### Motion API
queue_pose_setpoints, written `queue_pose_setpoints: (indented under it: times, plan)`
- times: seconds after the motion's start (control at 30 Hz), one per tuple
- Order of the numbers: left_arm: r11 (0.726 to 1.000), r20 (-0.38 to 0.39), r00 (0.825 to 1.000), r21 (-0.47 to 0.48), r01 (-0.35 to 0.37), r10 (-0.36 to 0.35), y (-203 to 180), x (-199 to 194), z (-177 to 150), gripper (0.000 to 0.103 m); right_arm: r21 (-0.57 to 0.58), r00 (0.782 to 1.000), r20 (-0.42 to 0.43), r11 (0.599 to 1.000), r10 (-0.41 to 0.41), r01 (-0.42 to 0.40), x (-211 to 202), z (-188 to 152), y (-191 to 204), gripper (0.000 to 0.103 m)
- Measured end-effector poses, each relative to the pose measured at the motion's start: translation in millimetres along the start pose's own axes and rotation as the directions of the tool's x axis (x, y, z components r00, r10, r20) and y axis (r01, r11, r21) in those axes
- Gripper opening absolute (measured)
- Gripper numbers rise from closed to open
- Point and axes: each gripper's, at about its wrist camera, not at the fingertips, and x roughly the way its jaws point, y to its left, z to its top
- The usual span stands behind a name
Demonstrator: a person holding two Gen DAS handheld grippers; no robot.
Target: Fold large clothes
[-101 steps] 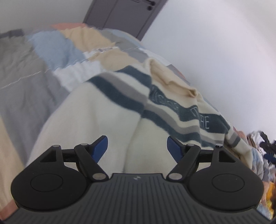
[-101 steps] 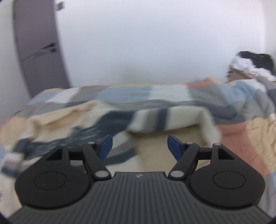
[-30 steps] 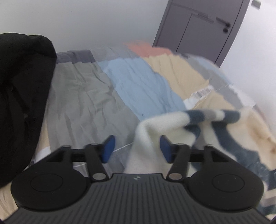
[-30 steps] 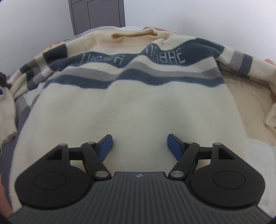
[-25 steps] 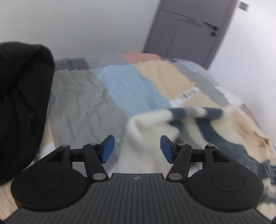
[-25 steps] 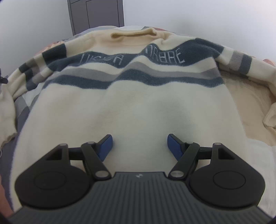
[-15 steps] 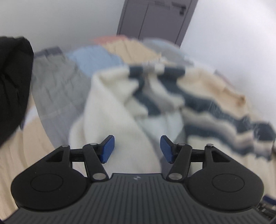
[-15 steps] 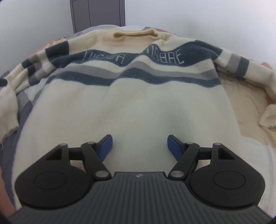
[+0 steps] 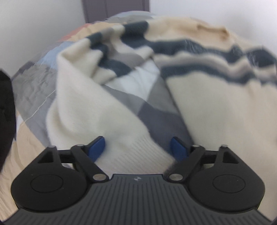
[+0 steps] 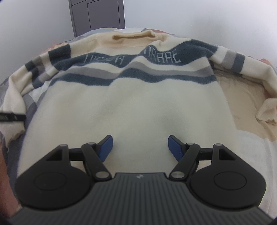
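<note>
The cream sweater with dark blue and grey stripes lies spread on the bed, with its collar toward the far edge, near the grey door. A second ago the left claw was over the patchwork cover at the left side of the bed, with the left sleeve between its blue pads. Now the camera looks along the sleeve toward the body of the sweater, and the sleeve lies in a curve beside the body, with a strip of grey bed cover between them. The ribbed cuff is just under the left claw. Its jaws are opening at this moment; the cuff is between them, but the pads do not seem to press it, so I judge the sleeve is being released. This would mean that the left sleeve is laid out and the sweater is nearly flat, ready for the first fold.

The right claw has not changed over this second. It hovers over the lower part of the sweater body, near the edge of the bed closest to the person, with its jaws moderately wide and nothing gripped. The right sleeve curves along the right side of the bed, its cuff turned up.
</note>
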Motion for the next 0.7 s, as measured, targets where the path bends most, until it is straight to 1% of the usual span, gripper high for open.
queue_pose_setpoints:
  times: [0.03,0.1,0.17,0.2,0.23,0.27,0.3,0.4,0.47,0.5,0.57,0.6,0.67,0.7]
  plan:
    - [0.999,0.001,1.000,0.031,-0.022,0.022,-5,3,-1,0.088,-0.002,1.000,0.001,1.000,0.002,-0.002,0,0,0,0.072]
    - [0.998,0.004,0.999,0.055,-0.039,0.039,-7,7,-1,0.088,0.000,1.000,0.001,1.000,0.006,-0.006,-1,-1,-1,0.072]
    - [0.998,0.010,0.999,0.054,-0.041,0.041,-2,5,2,0.078,0.006,1.000,0.002,1.000,0.009,-0.009,-1,-1,-3,0.072]
    - [0.997,0.013,0.999,0.055,-0.051,0.050,1,4,3,0.061,0.012,1.000,0.002,1.000,0.010,-0.010,-1,-1,-4,0.072]
    - [0.996,0.013,0.997,0.053,-0.074,0.074,5,2,6,0.037,0.018,1.000,0.002,1.000,0.014,-0.014,-2,-1,-4,0.072]
    - [0.996,0.010,0.996,0.041,-0.085,0.084,12,0,9,0.029,0.023,1.000,0.003,1.000,0.019,-0.019,-2,-1,-5,0.072]
    - [0.997,0.012,0.997,0.013,-0.075,0.075,22,-2,12,0.020,0.026,1.000,0.005,0.999,0.025,-0.025,-3,-1,-5,0.072]
    - [0.992,0.021,0.994,-0.073,-0.103,0.105,54,-9,25,0.017,0.036,0.998,0.013,0.998,0.057,-0.058,-2,0,-6,0.072]
    - [0.978,0.028,0.989,-0.156,-0.141,0.147,83,-15,36,0.016,0.051,0.997,0.014,0.996,0.074,-0.074,0,1,-8,0.072]
    - [0.966,0.034,0.985,-0.199,-0.162,0.172,100,-18,42,0.016,0.059,0.997,0.011,0.996,0.073,-0.074,1,2,-8,0.072]
    - [0.938,0.046,0.972,-0.279,-0.208,0.229,135,-24,54,0.015,0.077,0.997,0.005,0.994,0.081,-0.081,4,3,-10,0.072]
    - [0.920,0.048,0.963,-0.311,-0.237,0.264,152,-26,61,0.015,0.084,0.997,0.002,0.993,0.082,-0.081,5,4,-11,0.072]
    - [0.878,0.042,0.944,-0.381,-0.289,0.329,188,-28,74,0.015,0.094,0.996,0.001,0.992,0.084,-0.084,7,4,-11,0.072]
    - [0.855,0.034,0.937,-0.422,-0.302,0.348,205,-27,80,0.015,0.096,0.996,0.004,0.992,0.085,-0.085,8,5,-11,0.072]
